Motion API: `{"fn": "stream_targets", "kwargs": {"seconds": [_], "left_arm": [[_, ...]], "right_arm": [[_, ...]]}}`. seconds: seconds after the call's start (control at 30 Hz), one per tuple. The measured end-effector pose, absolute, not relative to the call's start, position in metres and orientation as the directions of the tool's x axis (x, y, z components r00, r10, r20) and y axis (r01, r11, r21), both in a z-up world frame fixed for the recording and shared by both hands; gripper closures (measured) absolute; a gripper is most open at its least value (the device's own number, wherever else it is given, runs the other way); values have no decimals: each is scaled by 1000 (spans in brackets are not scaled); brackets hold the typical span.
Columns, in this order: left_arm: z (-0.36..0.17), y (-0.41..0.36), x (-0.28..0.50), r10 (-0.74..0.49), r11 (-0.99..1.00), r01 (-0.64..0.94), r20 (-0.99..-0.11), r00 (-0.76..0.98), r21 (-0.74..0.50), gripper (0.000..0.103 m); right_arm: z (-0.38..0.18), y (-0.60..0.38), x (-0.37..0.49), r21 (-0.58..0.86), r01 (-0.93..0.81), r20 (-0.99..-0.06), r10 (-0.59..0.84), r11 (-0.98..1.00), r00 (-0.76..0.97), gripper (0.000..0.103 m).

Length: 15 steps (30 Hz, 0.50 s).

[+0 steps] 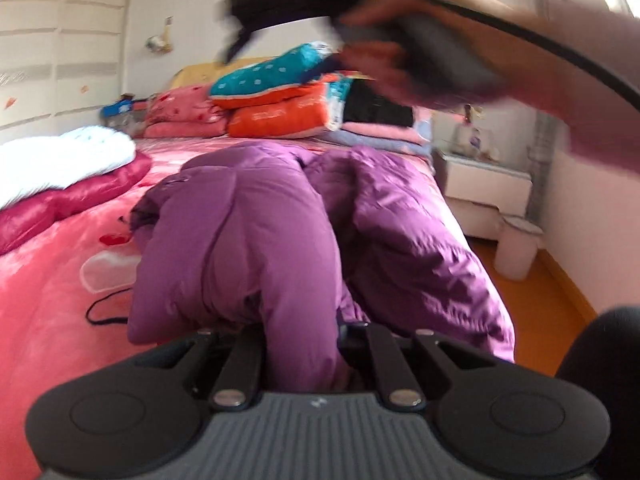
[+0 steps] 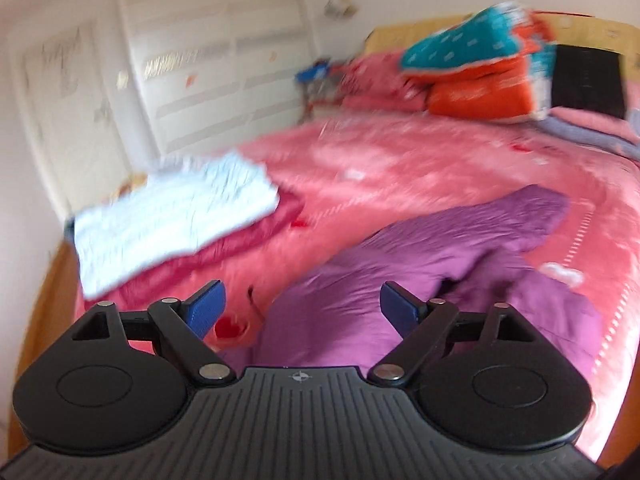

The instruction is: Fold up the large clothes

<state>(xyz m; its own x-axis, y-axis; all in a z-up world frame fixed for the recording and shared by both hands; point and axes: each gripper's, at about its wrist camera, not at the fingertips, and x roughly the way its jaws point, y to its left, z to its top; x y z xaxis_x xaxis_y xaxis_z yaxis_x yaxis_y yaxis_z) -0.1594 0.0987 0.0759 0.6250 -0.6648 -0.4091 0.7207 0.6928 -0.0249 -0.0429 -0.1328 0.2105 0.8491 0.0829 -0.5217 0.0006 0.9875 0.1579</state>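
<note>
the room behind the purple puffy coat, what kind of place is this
A home bedroom, most likely. The purple puffy coat lies on a bed with a pink plush bedspread, folded teal and orange quilts are stacked at its head, and a white nightstand stands beside it.

My big bed with the fuzzy pink cover (image 2: pixel 400 168) fills the room; tall white cupboard doors (image 2: pixel 208 60) stand behind it; a small white side table (image 1: pixel 486 188) and round white bin (image 1: pixel 516 250) sit on the orange floor (image 1: pixel 532 312).
</note>
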Motion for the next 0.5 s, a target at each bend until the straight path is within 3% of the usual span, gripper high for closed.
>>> {"fn": "stream_targets", "kwargs": {"seconds": [0.23, 0.5], "left_arm": [[67, 89, -164, -705, 634, 774, -415, 574, -6, 95], [65, 89, -159, -729, 610, 792, -404, 552, -20, 94]], "right_arm": [[180, -98, 42, -38, 89, -640, -92, 995, 763, 0], [120, -56, 70, -250, 40, -715, -212, 967, 667, 0]]}}
